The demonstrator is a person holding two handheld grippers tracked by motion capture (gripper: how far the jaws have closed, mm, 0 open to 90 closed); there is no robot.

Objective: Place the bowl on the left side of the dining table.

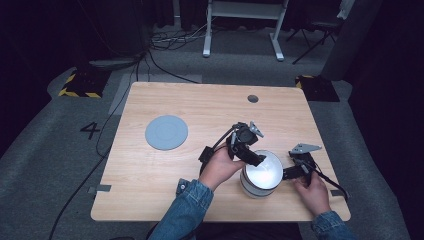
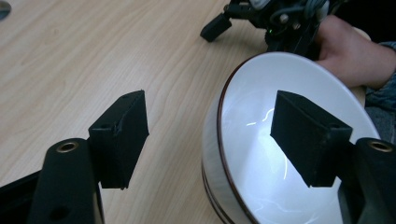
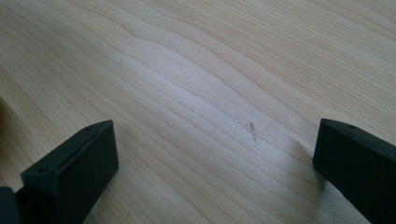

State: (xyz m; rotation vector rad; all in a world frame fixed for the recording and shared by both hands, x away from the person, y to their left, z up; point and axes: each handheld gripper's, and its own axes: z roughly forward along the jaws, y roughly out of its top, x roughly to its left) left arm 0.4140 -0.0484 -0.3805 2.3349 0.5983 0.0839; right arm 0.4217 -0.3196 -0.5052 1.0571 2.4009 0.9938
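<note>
Left gripper (image 2: pixel 210 135) fingers spread, straddling the white bowl (image 2: pixel 261 140) rim; right gripper (image 3: pixel 215 158) fingers spread over bare counter (image 3: pixel 196 70). Next: pinch the rim.

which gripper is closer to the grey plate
Left. The left gripper is open astride the white bowl's rim, on the side toward the grey plate; the right gripper sits at the bowl's far side.

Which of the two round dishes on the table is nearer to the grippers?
The white bowl: the left gripper straddles its rim, open. The grey plate lies flat, farther left, apart from both grippers.
</note>
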